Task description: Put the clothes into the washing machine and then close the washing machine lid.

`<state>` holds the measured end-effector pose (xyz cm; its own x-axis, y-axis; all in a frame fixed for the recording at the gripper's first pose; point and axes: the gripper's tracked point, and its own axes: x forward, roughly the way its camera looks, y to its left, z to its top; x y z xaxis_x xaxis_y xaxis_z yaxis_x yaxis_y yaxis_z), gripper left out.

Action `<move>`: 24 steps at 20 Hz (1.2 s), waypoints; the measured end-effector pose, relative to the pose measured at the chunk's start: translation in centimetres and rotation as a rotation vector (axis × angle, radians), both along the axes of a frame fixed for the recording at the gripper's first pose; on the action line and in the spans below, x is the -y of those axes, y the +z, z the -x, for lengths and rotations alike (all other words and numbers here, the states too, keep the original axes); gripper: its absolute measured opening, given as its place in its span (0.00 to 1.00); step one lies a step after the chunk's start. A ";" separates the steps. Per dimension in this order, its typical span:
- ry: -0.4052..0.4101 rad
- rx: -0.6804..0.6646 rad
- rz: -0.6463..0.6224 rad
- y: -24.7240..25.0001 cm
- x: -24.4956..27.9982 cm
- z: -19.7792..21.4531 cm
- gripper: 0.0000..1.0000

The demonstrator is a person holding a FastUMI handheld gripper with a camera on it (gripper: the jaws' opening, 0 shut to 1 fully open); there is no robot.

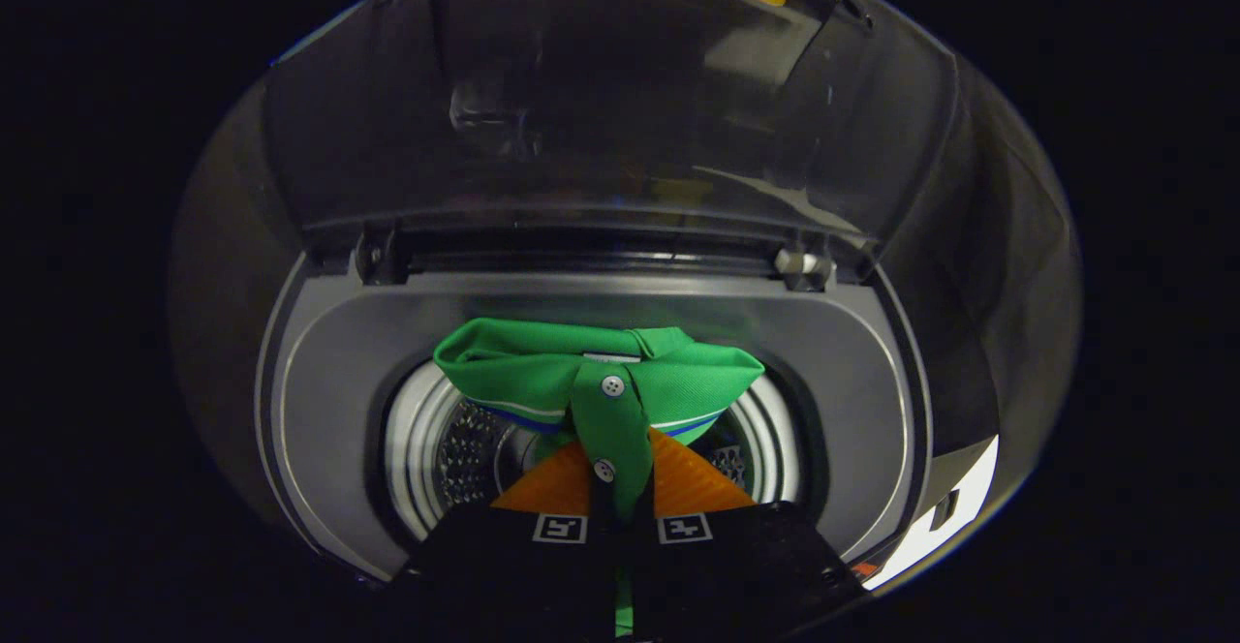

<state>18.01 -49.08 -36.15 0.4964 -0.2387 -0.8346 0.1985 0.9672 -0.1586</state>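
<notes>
Pointing down over the open top of the washer, the gripper holds a green shirt pinched between its two fingers. Both fingers press on the shirt's button strip, with almost no gap left between them, so the grip is nearly closed around the cloth. One button sits just ahead of the fingertips and a second lies right at the pinch point. A thin strip of green cloth runs back between the fingers toward the camera.

Ahead of the fingers the shirt's collar spreads out wide to both sides, with a white and blue stripe along its lower edge. It hangs above the mouth of the drum, whose perforated metal wall shows on either side of the shirt, below the collar. The collar's far edge reaches over the grey deck behind the drum opening. Whether the shirt touches the deck or the drum rim cannot be told.

Beyond the shirt the lid stands raised on its hinges at the back of the washer, tinted and see-through, leaning away from the gripper
</notes>
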 end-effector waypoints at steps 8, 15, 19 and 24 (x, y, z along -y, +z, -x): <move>-0.002 -0.053 -0.049 -2.1 -0.6 0.5 0.12; -0.001 -0.087 -0.053 -2.6 -0.6 0.8 0.62; -0.013 -0.071 -0.061 -2.2 -0.2 0.5 1.00; 0.023 -0.026 -0.049 -0.2 -0.2 -0.3 0.99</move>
<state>18.32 -48.90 -36.36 0.4794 -0.1862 -0.8576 0.1725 0.9782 -0.1160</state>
